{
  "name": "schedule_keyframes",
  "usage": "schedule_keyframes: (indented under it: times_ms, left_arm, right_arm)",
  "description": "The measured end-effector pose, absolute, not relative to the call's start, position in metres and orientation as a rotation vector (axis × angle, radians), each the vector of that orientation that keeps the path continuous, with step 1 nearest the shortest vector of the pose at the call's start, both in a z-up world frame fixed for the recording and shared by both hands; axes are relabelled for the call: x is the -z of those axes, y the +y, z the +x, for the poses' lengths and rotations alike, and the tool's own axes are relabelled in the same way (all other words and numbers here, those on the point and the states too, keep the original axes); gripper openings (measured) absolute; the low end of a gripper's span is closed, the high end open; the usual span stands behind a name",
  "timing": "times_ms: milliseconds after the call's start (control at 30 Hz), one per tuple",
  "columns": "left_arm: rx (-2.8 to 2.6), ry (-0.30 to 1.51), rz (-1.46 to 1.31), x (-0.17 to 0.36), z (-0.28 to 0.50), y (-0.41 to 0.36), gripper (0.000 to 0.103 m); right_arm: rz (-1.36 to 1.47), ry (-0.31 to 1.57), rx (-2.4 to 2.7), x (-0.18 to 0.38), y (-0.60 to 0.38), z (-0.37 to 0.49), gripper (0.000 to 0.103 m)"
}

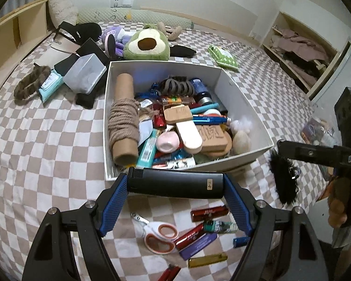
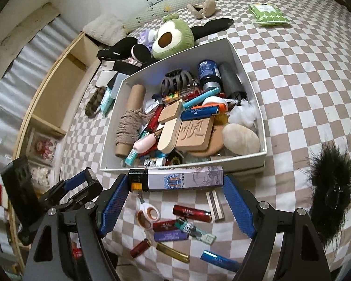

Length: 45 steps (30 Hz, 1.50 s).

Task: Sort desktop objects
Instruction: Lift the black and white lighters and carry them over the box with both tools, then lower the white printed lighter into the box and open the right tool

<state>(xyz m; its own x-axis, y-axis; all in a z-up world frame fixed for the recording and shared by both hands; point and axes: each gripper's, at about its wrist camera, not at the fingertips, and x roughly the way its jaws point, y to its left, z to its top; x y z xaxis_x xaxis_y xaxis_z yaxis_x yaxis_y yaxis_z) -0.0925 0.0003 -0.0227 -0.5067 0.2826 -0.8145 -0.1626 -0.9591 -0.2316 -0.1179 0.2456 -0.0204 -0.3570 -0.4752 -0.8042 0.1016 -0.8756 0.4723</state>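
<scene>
My left gripper is shut on a black lighter, held crosswise between its blue pads just in front of the white box. My right gripper is shut on a silver lighter with a printed label, also crosswise at the near rim of the white box. The box is packed with combs, pens, a rope-wrapped cardboard tube and a hair claw. Below both grippers, several lighters such as a red lighter lie grouped on the checked bedspread beside white-and-orange scissors.
A black fluffy item lies right of the box. An avocado plush, caps, a clear plastic case and wipes sit behind and left of it. A green dotted pack lies at the far right. A wooden bed frame runs along the left.
</scene>
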Motion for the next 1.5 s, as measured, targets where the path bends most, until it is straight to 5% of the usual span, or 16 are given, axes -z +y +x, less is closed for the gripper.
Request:
schedule_keyframes:
  times_ms: [1500]
  left_arm:
    - [-2.501,-0.052,-1.476,0.068,-0.145,0.053,0.08]
  right_arm:
    - [1.751,-0.161,2.414,0.088,0.186,-0.197,0.082]
